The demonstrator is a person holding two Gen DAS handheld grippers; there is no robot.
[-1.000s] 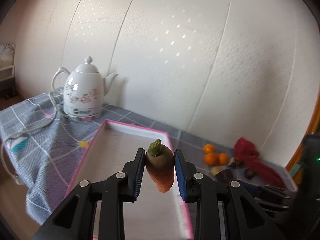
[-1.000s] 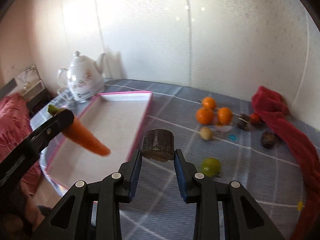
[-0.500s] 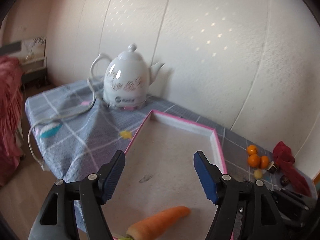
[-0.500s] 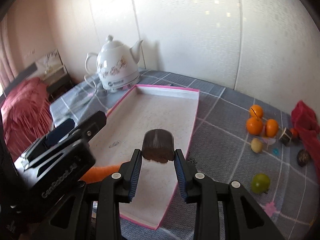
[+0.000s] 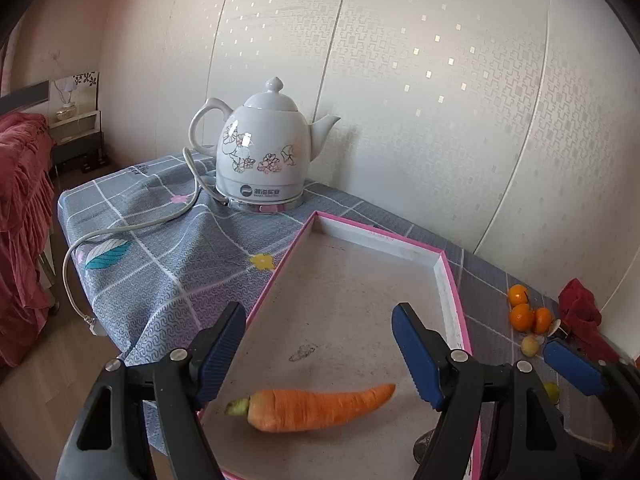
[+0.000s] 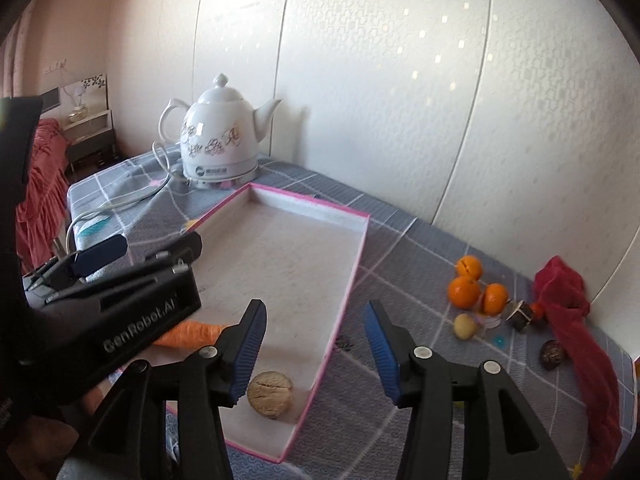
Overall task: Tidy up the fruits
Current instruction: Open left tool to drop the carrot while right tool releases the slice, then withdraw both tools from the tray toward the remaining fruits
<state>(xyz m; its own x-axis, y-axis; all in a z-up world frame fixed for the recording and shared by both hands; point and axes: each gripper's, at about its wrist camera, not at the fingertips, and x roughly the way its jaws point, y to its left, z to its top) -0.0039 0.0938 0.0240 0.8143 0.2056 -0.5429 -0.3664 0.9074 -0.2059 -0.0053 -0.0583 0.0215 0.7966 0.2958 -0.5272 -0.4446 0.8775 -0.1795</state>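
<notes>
Pink-rimmed tray (image 5: 450,280) holds carrot (image 5: 316,408), walnut (image 6: 270,398).

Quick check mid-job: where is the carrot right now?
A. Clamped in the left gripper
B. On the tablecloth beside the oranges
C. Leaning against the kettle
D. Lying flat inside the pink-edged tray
D: the carrot lies on its side on the floor of the pink-edged tray, below the open left gripper, whose jaws touch nothing.

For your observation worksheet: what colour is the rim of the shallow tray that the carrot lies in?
Pink. The tray's rim is pink with white inner walls, clearest in the left wrist view, where the carrot lies.
</notes>
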